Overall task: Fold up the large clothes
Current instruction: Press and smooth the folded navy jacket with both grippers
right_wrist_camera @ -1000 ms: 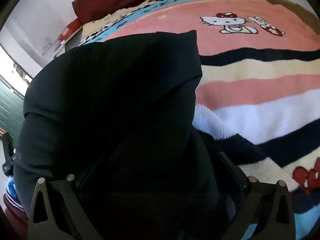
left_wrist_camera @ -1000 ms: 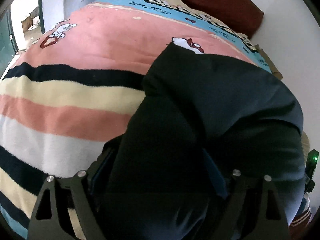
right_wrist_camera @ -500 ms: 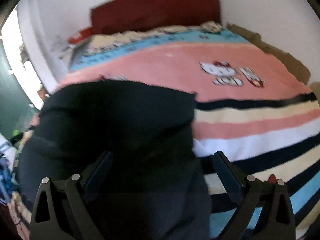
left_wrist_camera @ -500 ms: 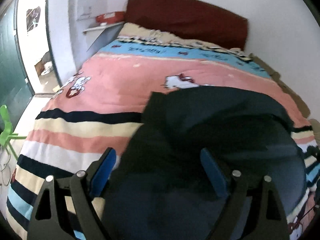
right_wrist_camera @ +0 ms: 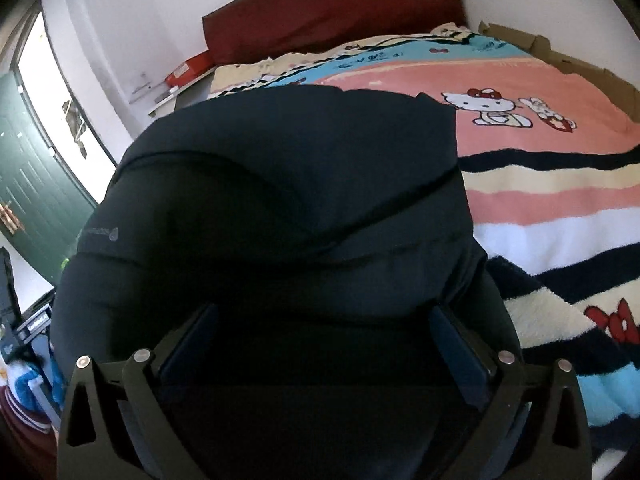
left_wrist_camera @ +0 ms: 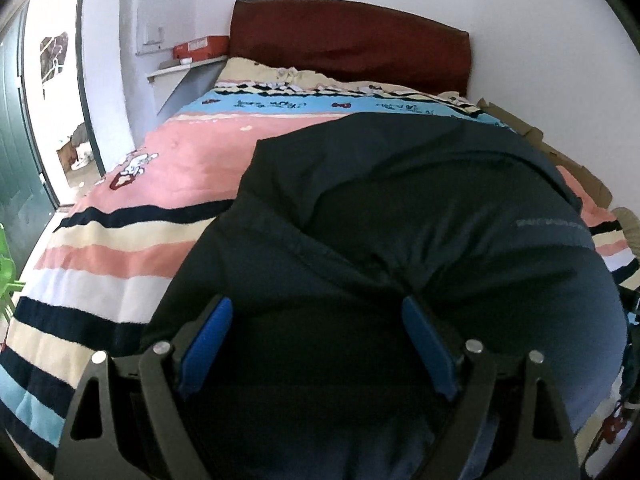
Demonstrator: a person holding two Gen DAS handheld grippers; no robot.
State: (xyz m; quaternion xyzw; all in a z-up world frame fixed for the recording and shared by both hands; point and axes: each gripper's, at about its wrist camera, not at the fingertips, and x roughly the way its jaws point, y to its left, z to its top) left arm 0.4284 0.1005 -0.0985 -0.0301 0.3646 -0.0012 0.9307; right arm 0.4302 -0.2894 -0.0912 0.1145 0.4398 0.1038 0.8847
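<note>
A large dark navy garment (left_wrist_camera: 400, 220) lies bunched on the striped cartoon-cat blanket (left_wrist_camera: 120, 248) of a bed. It fills the middle and right of the left wrist view. My left gripper (left_wrist_camera: 318, 336) is open, its blue pads (left_wrist_camera: 208, 332) wide apart with dark fabric spread between and below them. In the right wrist view the same garment (right_wrist_camera: 300, 184) covers the centre and left, with a small printed logo on its left side. My right gripper (right_wrist_camera: 324, 340) is also open, and fabric lies between its fingers. The blanket (right_wrist_camera: 540, 200) shows to the right.
A dark red headboard (left_wrist_camera: 348, 36) stands at the far end against a white wall. A red box (left_wrist_camera: 200, 46) sits on a shelf beside it. A green door (left_wrist_camera: 16, 160) and doorway are at the left. Cardboard (left_wrist_camera: 560, 156) lines the bed's right edge.
Both cameras have risen and tilted up from close over the garment, so the headboard and walls now show. The blue pads, hidden by fabric a second ago, are now uncovered.
</note>
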